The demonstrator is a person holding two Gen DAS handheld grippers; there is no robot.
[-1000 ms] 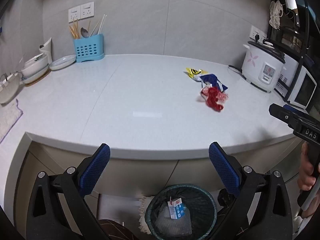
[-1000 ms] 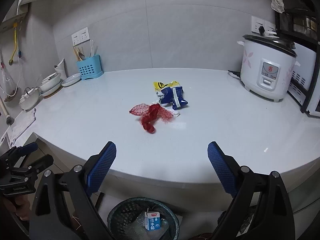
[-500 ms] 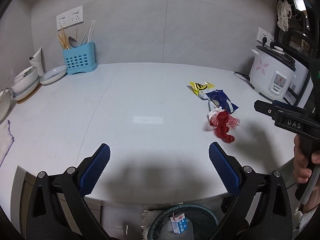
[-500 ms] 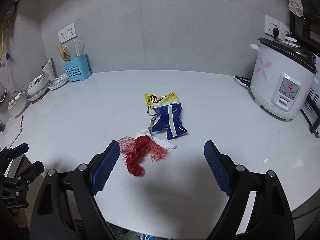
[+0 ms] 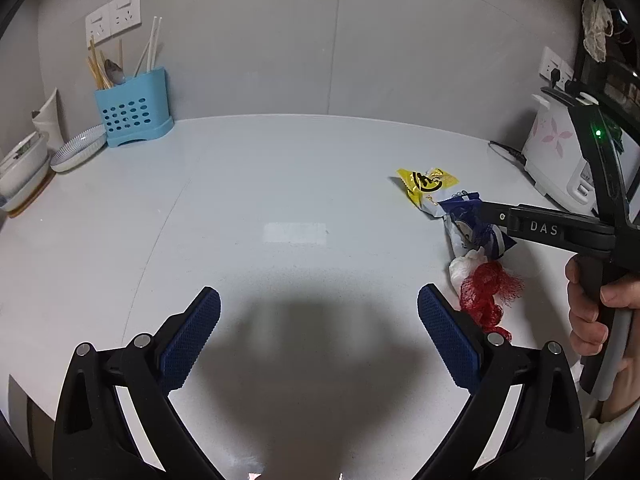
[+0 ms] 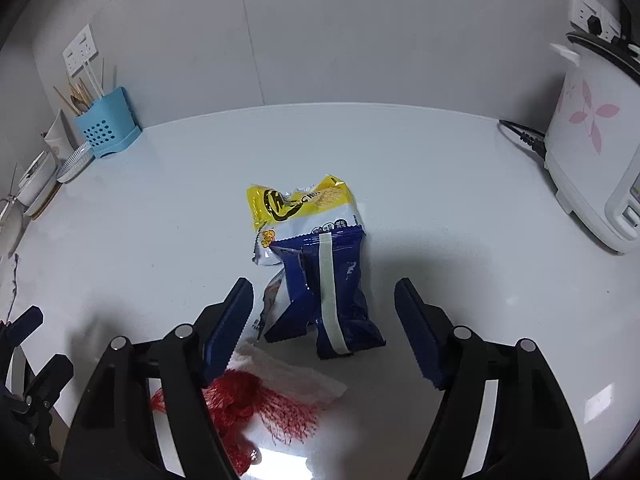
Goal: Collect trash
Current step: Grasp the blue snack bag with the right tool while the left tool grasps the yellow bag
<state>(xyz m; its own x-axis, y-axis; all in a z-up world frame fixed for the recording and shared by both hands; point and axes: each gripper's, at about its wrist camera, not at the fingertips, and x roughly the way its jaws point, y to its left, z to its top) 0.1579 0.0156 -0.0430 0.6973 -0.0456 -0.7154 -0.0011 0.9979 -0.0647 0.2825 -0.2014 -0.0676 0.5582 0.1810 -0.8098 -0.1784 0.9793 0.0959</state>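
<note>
Blue snack wrapper (image 6: pixel 324 292) lies between the right gripper's (image 6: pixel 324 312) closing, not-yet-touching pads; left gripper (image 5: pixel 319 322) hangs spread, empty.

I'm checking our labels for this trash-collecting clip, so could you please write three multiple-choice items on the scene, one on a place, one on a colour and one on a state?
1. Where does the blue utensil holder stand?
A. Far left of the counter, by the wall
B. Beside the rice cooker
C. At the counter's front edge

2. What colour is the mesh net beside the tissue?
A. Green
B. Red
C. Black

3. How does the right gripper stand to the blue wrapper?
A. Shut on it, lifting it
B. Open, with the wrapper between its fingers, not pressed
C. Open, far from it

Answers: 1 A, it stands against the wall near the dishes; 2 B, the netting is plainly red; 3 B, the jaws have just been closing, yet gaps show on both sides of the wrapper.
</note>
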